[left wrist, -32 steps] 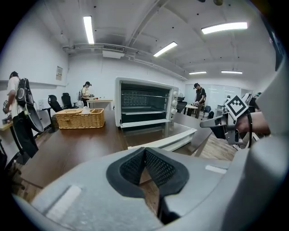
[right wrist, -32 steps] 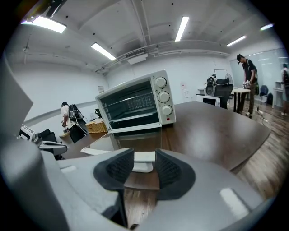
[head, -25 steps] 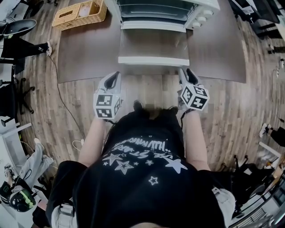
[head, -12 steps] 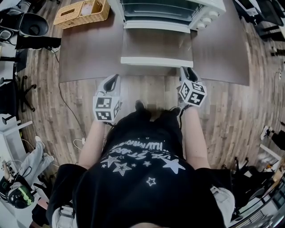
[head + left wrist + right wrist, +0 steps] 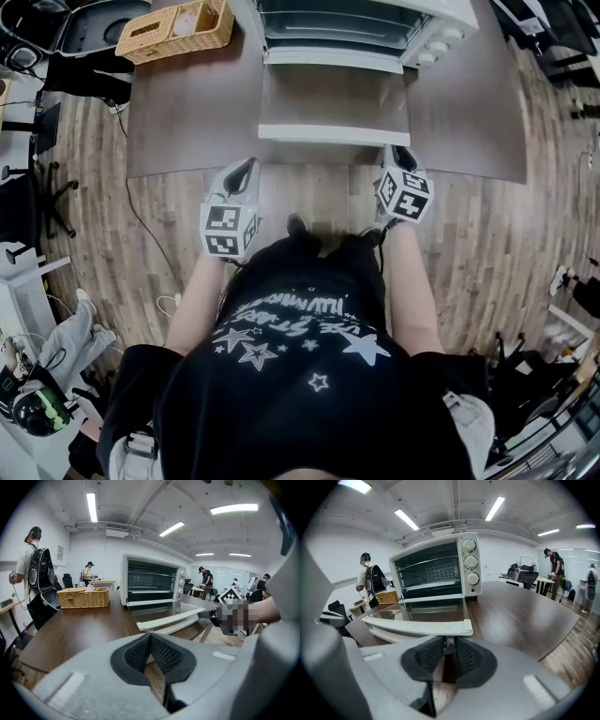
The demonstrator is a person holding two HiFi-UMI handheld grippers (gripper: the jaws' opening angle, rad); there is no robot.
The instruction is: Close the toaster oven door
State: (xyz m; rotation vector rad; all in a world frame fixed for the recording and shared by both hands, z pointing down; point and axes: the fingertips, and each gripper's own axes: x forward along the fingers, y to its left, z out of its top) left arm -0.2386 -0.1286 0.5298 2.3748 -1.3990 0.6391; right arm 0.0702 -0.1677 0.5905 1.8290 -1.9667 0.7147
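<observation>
The white toaster oven (image 5: 347, 19) stands at the back of the brown table (image 5: 187, 112), its glass door (image 5: 333, 98) folded down flat. The door's white handle bar (image 5: 333, 134) runs along the near edge. My right gripper (image 5: 398, 150) sits at the bar's right end. In the right gripper view its jaws (image 5: 449, 641) have just been closing, and the pads now clasp the handle's short post under the bar (image 5: 417, 626). My left gripper (image 5: 246, 164) hangs shut and empty before the table edge, left of the door, pads together (image 5: 150, 634).
A wicker basket (image 5: 178, 26) stands at the table's back left. The oven's three knobs (image 5: 469, 560) face me on its right side. Several people, chairs and desks fill the room around the table. Wooden floor lies below the near table edge.
My right gripper has crept forward and down to the handle's right end. The left gripper has stayed where it was.
</observation>
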